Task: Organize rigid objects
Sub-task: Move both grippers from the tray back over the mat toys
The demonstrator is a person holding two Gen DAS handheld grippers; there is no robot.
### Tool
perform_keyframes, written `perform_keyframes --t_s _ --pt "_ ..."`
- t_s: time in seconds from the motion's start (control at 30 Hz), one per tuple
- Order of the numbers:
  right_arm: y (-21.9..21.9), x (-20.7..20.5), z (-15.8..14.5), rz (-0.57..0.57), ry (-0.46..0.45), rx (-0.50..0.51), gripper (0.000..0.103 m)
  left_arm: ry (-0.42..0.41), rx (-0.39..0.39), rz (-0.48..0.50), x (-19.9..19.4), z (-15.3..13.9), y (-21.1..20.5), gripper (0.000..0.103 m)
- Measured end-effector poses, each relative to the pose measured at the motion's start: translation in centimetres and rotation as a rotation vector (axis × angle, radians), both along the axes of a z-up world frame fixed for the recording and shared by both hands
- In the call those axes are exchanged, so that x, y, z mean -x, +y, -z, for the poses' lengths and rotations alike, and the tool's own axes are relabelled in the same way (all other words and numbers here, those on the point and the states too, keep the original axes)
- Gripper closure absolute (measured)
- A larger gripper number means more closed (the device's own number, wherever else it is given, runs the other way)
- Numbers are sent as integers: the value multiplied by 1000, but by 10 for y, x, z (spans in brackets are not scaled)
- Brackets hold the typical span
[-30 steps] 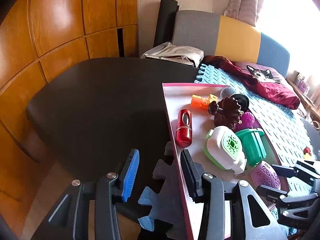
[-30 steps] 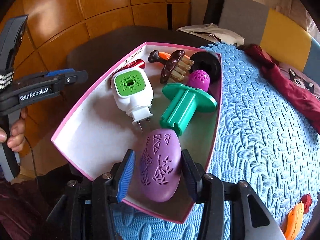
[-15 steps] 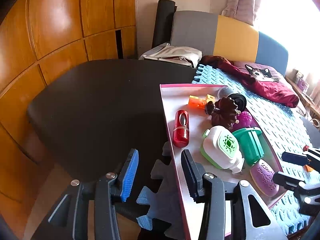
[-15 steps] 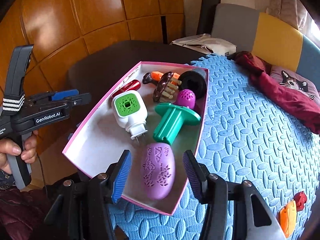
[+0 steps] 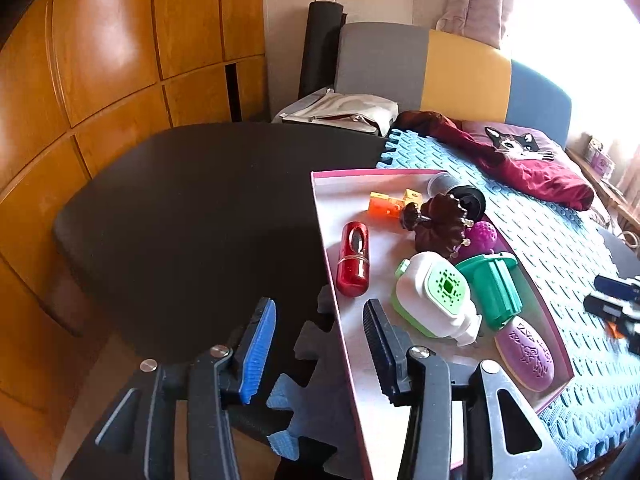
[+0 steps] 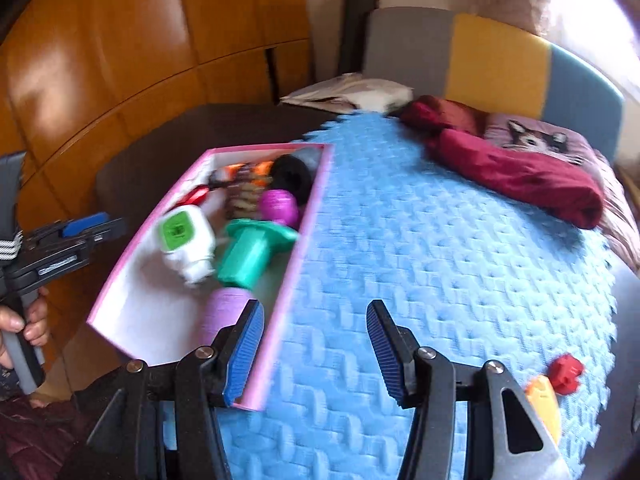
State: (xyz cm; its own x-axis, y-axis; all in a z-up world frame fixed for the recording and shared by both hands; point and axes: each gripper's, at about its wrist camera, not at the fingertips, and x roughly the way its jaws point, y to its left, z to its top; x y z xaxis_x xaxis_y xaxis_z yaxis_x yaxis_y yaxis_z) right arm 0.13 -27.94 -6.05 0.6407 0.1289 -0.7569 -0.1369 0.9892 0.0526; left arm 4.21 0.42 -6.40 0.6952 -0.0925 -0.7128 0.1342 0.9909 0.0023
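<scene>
Two grippers are in view, and both have their fingers apart with nothing held. The right gripper (image 6: 316,344) hangs over the bare blue foam mat (image 6: 440,248); between its fingers there is only mat. The left gripper (image 5: 320,344) has its jaws opening slightly; its right finger is over the box floor and its left finger outside, so the pink box wall (image 5: 340,320) runs up between them, not pressed.

The pink box (image 6: 128,280) lies to the left of the right gripper and already holds a purple oval case (image 5: 524,354), a green funnel-like piece (image 5: 492,292), a white and green plug-in device (image 5: 432,296) and a red capsule (image 5: 353,260).

Outside the box, an orange piece (image 6: 544,404) and a small red piece (image 6: 566,368) lie touching or nearly touching on the mat, low and to the right of the right fingers. The orange piece's long axis seems to run toward the camera. The right hand is much nearer to them, so I judge it should go there next.
</scene>
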Motion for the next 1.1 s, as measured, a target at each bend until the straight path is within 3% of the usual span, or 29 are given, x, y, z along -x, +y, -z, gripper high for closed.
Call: perform_keyframes --t_s 0.2,0.27,0.4,0.5,0.57,0.77,0.97,1.1 --pt "-78 14 -9 270 -67 21 49 -20 -4 40 1 -10 -10 55" --pt "-112 24 -9 408 -103 4 49 -32 -5 68 1 -17 -17 55" --pt "-170 46 -15 685 -173 -147 49 -81 -4 121 -1 -35 -34 55" --pt "-190 62 -21 788 -229 -232 49 -102 4 168 -4 -47 -53 51" --pt "-197 72 -22 829 -251 -270 49 -111 7 216 -4 -54 -72 44" --pt "-215 84 -20 881 -268 -365 49 -86 -6 424 -2 -58 -151 43" --pt "-221 90 -18 897 -281 -413 49 -3 -51 656 4 -29 -246 38" --pt "-223 96 -22 923 -304 -397 49 63 -36 829 19 -7 -296 26"
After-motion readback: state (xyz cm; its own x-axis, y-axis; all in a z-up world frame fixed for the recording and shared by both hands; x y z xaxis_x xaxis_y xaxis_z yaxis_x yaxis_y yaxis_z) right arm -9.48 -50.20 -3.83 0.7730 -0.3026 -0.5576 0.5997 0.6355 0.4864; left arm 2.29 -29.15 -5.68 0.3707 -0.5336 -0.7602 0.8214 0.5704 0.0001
